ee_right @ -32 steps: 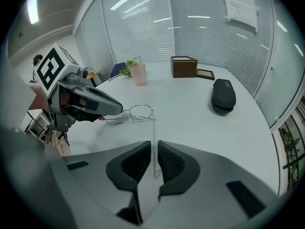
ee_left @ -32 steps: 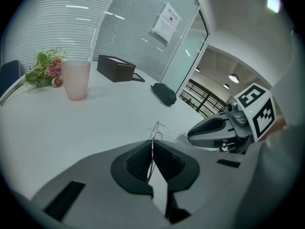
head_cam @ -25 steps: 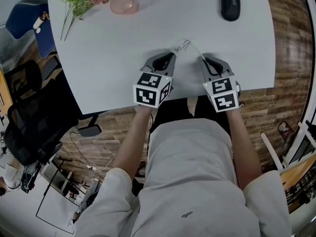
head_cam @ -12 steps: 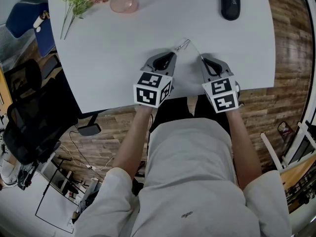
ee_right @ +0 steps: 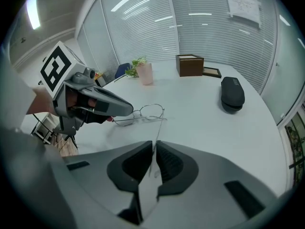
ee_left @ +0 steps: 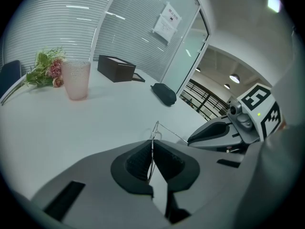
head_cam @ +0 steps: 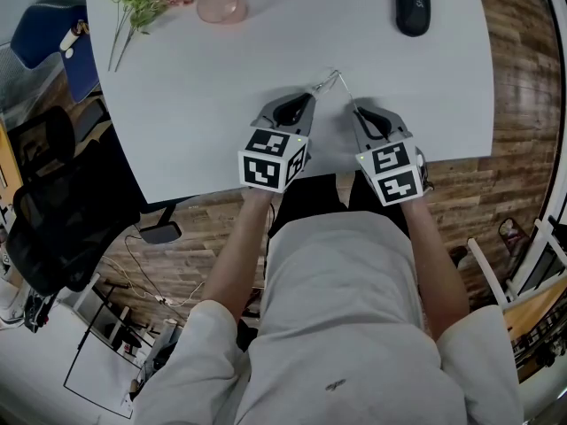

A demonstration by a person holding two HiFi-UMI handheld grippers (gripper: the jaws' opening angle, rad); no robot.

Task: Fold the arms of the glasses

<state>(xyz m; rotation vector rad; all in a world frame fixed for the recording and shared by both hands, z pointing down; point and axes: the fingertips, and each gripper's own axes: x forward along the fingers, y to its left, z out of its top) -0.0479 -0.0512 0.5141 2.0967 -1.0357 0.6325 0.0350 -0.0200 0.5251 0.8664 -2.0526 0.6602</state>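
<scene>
Glasses (ee_right: 150,110): thin silver wire frame, rounded clear lenses. Held low over the white table (ee_right: 214,128), near its front edge; contact with the surface cannot be told. One end of the front is clamped in the left gripper (ee_left: 153,144). The opposite arm, standing out unfolded, is pinched in the right gripper (ee_right: 154,146), whose jaws have just opened slightly.

White table (head_cam: 195,87), translucent pink cup (head_cam: 222,5), black case (head_cam: 412,3), silver-wire glasses (ee_right: 151,111), brown wood-plank floor (head_cam: 514,78), dark brown box (ee_right: 189,64)
</scene>
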